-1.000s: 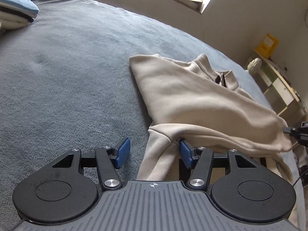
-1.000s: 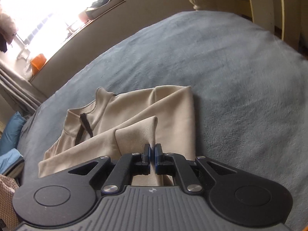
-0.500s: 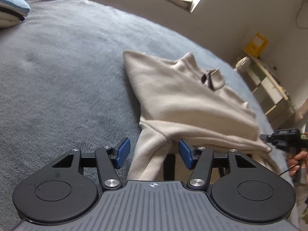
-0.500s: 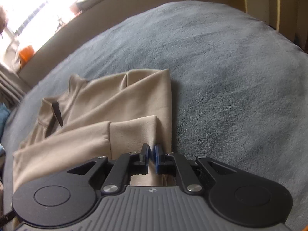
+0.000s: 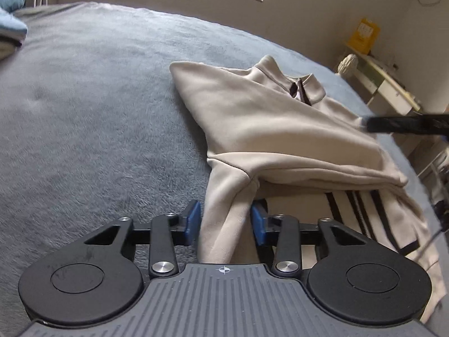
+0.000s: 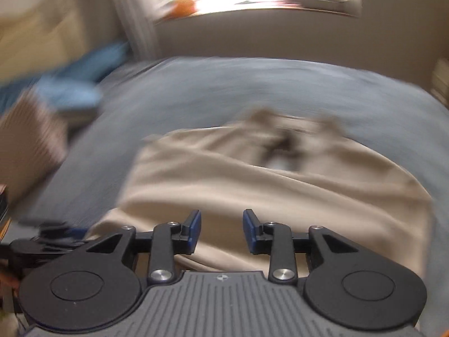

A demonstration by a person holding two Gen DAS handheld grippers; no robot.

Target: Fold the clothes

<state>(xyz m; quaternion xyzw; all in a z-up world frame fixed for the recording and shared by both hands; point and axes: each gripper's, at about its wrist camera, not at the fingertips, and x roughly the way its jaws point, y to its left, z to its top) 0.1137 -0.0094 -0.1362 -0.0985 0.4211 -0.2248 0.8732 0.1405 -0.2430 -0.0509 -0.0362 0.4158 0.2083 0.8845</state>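
Note:
A beige zip-neck sweatshirt lies partly folded on the grey blanket. Its sleeve runs toward the camera between the blue pads of my left gripper. That gripper is open, and the pads stand on either side of the sleeve without pinching it. In the blurred right wrist view my right gripper is open and holds nothing. It hovers over the near part of the sweatshirt. In the left wrist view the right gripper shows as a dark blurred bar over the garment's far right side.
A stack of folded blue clothes sits at the blanket's far left, also blurred in the right wrist view. A shelf unit with a yellow box stands past the right edge. Dark-striped cloth shows under the sweatshirt's folded edge.
My right gripper has opened, let go of the sweatshirt fold, and swung quickly to face the window. The left pads have drawn slightly closer around the sleeve.

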